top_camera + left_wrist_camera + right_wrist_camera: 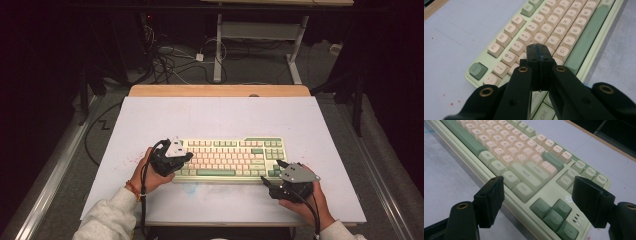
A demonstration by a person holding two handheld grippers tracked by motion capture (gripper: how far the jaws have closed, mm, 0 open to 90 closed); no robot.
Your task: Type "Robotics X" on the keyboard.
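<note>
Now the keyboard (230, 159) lies flat on the matte white table (215, 115), a long pale-green plastic case with rounded cream and green keycaps. At its left end the left gripper (539, 53) hangs above the letter keys, its 2 black jaws pressed together on nothing. At the right corner, the right gripper (541, 202) stands wide open over the arrow keys.

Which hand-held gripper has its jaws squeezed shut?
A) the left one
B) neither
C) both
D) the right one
A: in the left gripper view, the left hand-held gripper has its jaws pressed together over the keyboard, while the right hand-held gripper has its jaws standing wide apart at the arrow keys.
</note>
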